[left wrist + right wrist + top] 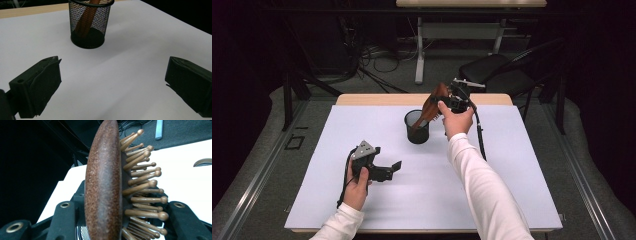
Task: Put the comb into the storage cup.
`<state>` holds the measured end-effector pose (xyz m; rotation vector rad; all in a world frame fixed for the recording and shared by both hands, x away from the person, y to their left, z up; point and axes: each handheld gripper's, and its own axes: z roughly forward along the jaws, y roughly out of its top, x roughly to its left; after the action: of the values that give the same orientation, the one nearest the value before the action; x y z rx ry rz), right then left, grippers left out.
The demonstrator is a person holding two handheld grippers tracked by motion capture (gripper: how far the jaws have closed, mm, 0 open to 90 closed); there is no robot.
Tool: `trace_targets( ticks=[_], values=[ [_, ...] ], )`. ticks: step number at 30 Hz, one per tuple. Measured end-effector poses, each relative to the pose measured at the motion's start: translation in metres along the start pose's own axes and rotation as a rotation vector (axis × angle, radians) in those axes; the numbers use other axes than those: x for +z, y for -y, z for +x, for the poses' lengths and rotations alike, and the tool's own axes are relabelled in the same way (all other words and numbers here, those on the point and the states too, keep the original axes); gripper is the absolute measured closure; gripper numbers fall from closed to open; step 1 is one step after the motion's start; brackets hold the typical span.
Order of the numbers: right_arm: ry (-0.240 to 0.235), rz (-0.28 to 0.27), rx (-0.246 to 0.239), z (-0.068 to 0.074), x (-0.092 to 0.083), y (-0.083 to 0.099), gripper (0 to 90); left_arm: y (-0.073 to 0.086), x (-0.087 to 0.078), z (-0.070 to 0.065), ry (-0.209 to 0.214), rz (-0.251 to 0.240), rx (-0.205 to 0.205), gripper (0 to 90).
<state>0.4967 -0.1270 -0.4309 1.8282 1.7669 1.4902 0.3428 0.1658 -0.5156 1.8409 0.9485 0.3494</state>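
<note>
A brown wooden hairbrush (pixel 433 103) with knob-tipped pins (pixel 142 182) leans tilted, its handle (pixel 86 20) down inside a black mesh cup (pixel 417 127). My right gripper (pixel 457 100) is shut on the brush head (pixel 103 185), one jaw on its back and the other on the pin side. The cup (pixel 87 25) stands upright on the white mat, near the far middle. My left gripper (pixel 392 171) rests low over the mat in front of and to the left of the cup. Its jaws (pixel 113 65) stand wide open, with bare mat between them.
The white mat (pixel 492 165) covers most of a wooden table (pixel 382 99). Behind the table are a black chair (pixel 497 70), floor cables (pixel 372 60) and another table's white leg (pixel 419 50). Metal rails run along both sides of the floor.
</note>
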Motion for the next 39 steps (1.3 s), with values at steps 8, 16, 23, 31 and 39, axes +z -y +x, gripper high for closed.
trace_targets(
  ticks=[8,16,23,31,39],
  values=[
    [0.006,0.001,-0.007,-0.0002,0.0021,0.0023,48.2,-0.0002,-0.0007,0.0000,0.000,-0.002,-0.002,0.4],
    [0.014,0.002,-0.013,0.0016,0.0052,0.0045,48.1,-0.0002,-0.0006,0.0003,-0.001,-0.002,-0.003,0.4],
    [0.018,0.005,-0.019,0.0020,0.0075,0.0061,48.1,-0.0002,-0.0008,0.0005,-0.002,-0.002,-0.003,0.4],
    [0.022,0.000,-0.024,0.0028,0.0087,0.0073,48.0,-0.0004,-0.0012,0.0011,0.001,-0.005,-0.008,0.4],
    [0.021,0.000,-0.017,0.0017,0.0092,0.0071,47.9,-0.0005,-0.0013,0.0012,0.001,-0.007,-0.012,0.4]
  ],
)
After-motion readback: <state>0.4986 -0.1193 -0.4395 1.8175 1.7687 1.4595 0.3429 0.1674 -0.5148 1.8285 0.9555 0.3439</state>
